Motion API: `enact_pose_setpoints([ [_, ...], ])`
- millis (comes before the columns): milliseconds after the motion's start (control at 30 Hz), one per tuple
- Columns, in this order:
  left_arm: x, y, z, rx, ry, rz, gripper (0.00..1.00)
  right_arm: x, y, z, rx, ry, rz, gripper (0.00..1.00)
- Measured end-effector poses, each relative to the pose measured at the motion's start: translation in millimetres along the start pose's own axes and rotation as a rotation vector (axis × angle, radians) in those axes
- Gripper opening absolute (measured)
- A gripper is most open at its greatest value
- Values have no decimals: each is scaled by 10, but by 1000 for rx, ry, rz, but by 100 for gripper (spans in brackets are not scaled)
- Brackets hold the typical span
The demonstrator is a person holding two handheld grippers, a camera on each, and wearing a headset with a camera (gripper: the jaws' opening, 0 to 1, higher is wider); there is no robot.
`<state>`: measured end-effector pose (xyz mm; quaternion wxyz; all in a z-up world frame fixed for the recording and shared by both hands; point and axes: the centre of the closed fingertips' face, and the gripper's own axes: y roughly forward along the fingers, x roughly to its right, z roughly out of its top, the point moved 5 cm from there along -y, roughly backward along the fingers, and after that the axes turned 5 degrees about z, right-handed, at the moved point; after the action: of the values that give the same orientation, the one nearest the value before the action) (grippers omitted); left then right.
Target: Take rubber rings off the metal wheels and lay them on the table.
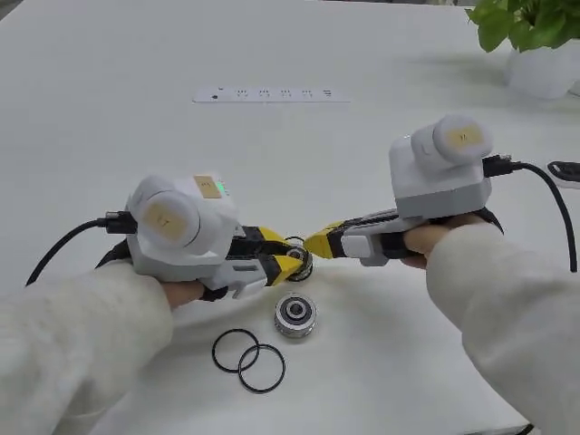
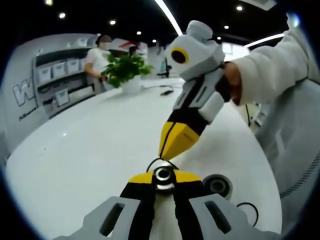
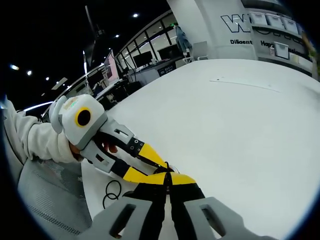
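While the left tongs (image 1: 290, 255) clamp a wheel (image 2: 164, 175) between their yellow tips, the right tongs (image 1: 314, 243) meet them nose to nose, pinched tight on a thin black ring (image 2: 151, 163) that loops up off that wheel. A second wheel (image 1: 295, 314) lies on the white surface (image 1: 362, 136) at six o'clock of the first. Two loose rings (image 1: 215, 349), overlapping, lie at seven o'clock of that.

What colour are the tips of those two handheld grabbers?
Yellow on the left gripper and right gripper alike; clearest in the head view.
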<state>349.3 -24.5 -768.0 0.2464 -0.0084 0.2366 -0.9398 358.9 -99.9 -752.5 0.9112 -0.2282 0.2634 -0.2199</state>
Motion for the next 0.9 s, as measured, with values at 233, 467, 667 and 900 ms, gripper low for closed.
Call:
enact_pose_setpoints([
  [233,26,-17,44,-9,27,-14,18,16,-5,-11,-2,8,-4,0],
  [467,15,-75,166,14,43,-17,24,16,-30,0,5,10,-10,0],
  [667,-37,-143,246,32,39,-15,28,8,-54,22,15,11,-11,0],
  [900,-90,-257,295,31,47,-14,40,6,-80,48,28,13,-12,0],
])
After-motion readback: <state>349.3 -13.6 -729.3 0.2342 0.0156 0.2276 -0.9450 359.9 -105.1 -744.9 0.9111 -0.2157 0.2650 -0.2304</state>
